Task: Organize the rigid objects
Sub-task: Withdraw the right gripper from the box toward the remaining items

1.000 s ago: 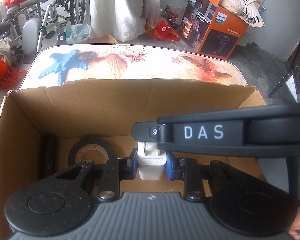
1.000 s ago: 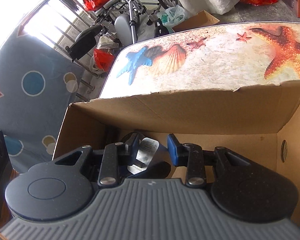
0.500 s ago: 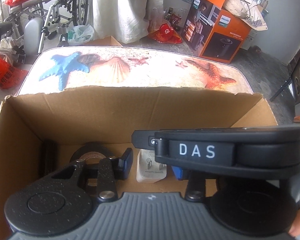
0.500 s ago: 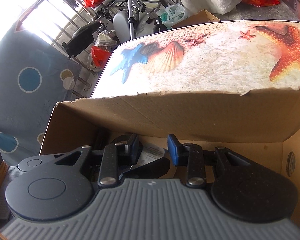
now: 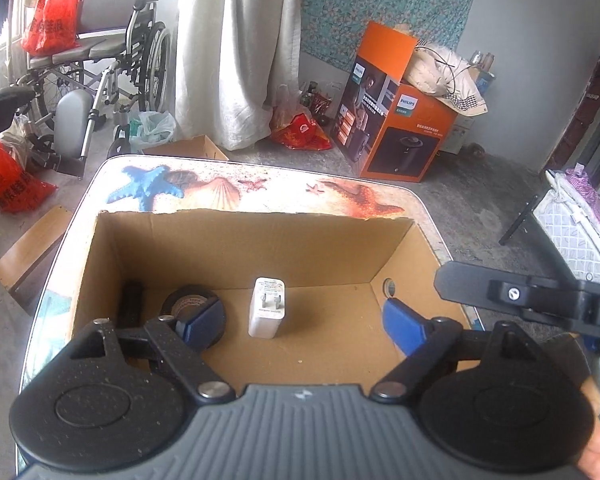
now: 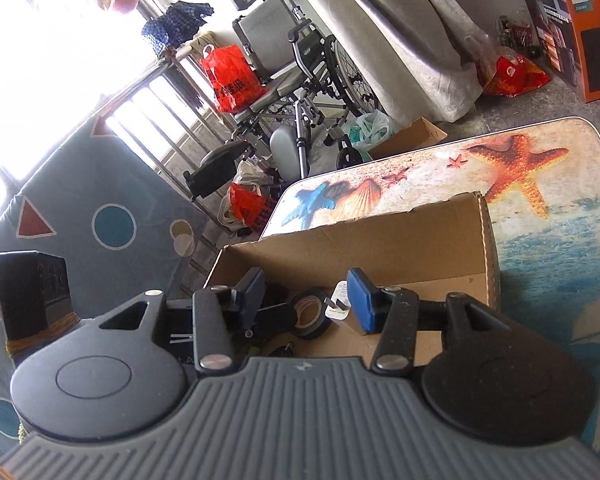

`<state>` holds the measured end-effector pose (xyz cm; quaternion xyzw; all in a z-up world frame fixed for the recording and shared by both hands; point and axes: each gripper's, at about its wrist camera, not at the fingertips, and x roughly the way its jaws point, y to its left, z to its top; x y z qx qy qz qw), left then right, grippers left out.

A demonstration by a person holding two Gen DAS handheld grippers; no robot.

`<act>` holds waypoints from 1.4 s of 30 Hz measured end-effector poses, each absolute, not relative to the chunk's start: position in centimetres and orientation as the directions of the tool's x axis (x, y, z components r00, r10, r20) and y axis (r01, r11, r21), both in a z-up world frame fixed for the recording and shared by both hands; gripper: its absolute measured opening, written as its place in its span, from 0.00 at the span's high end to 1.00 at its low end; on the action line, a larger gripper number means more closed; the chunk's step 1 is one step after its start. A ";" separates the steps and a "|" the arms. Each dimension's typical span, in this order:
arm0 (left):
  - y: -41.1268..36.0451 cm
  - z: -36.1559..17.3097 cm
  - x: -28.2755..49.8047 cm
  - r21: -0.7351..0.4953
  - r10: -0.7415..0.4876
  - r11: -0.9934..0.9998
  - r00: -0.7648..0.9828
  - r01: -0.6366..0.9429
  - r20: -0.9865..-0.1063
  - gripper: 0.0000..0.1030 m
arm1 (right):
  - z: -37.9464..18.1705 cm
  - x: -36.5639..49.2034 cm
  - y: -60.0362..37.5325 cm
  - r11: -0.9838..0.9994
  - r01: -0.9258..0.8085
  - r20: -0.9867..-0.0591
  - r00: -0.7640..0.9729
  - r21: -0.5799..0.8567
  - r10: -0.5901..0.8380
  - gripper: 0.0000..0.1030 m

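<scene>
Left gripper (image 5: pixel 302 322): I see jaws opening, empty.
Right gripper (image 6: pixel 306 300): jaws opening, empty.
Charger (image 5: pixel 267 307): upright in box (image 5: pixel 236 246), beside tape (image 5: pixel 194 316).
Risk: I judge a low pass tips it.

The right gripper (image 6: pixel 306 294), jaws opening and empty, hangs over the cardboard box (image 6: pixel 380 240) holding a tape roll (image 6: pixel 310 314).
</scene>
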<state>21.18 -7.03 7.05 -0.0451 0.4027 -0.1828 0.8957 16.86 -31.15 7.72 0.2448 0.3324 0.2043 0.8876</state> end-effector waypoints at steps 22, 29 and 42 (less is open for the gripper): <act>-6.2 0.6 3.7 0.010 -0.318 0.904 0.686 0.428 -0.655 0.07 | 1.6 0.1 -25.7 0.800 -0.208 -0.476 0.709 0.563 0.520 0.55; -7.5 -1.1 3.0 0.127 -0.275 0.890 0.738 0.437 -0.616 0.08 | 1.1 1.6 -23.7 0.811 -0.231 -0.498 0.690 0.537 0.526 0.55; -7.9 -3.4 4.8 0.125 -0.278 0.886 0.728 0.446 -0.627 0.44 | 0.2 4.5 -21.5 0.832 -0.294 -0.532 0.657 0.471 0.534 0.59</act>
